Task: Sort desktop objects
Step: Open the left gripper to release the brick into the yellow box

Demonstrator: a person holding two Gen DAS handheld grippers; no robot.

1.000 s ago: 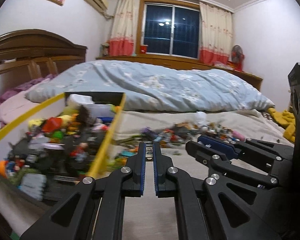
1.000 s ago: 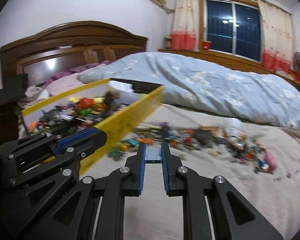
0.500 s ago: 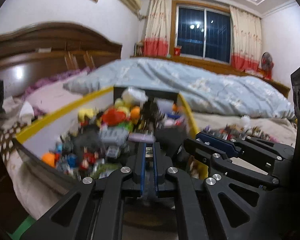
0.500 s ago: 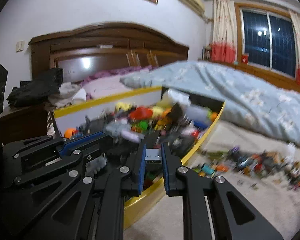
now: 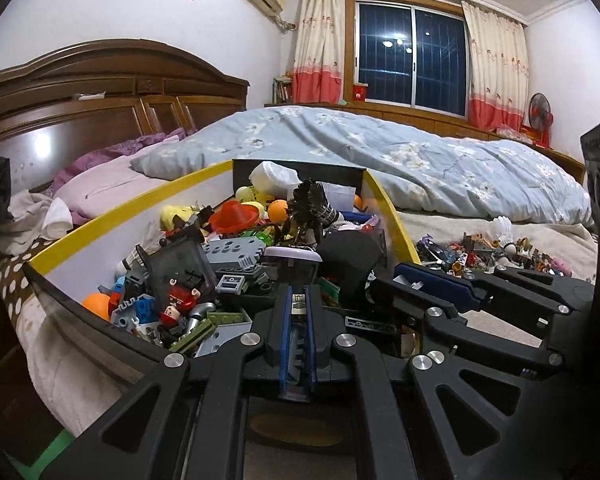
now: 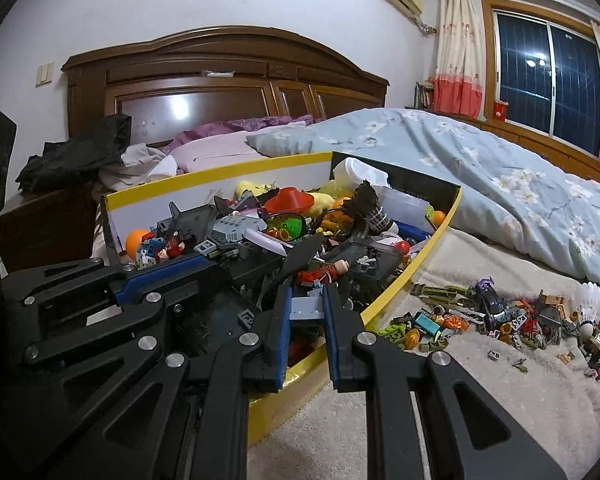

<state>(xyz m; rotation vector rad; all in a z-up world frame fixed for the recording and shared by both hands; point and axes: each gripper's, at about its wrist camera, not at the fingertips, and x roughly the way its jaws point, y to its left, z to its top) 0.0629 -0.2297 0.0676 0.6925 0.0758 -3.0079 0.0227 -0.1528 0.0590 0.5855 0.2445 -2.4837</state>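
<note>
A yellow-rimmed box on the bed is full of toy bricks, figures and balls. My left gripper is shut on a small flat printed piece and sits over the box's near end. My right gripper is shut on a small grey-blue brick and hangs over the box's near right part. The right gripper also shows in the left wrist view, and the left one in the right wrist view. A pile of loose small toys lies on the beige sheet right of the box.
A light blue floral quilt lies behind the box and pile. A dark wooden headboard stands at the far left, with pillows and dark clothes below it. White shuttlecocks lie by the loose pile.
Both grippers have swung left from the loose pile on the sheet to over the box. Each has kept its small piece held throughout.
</note>
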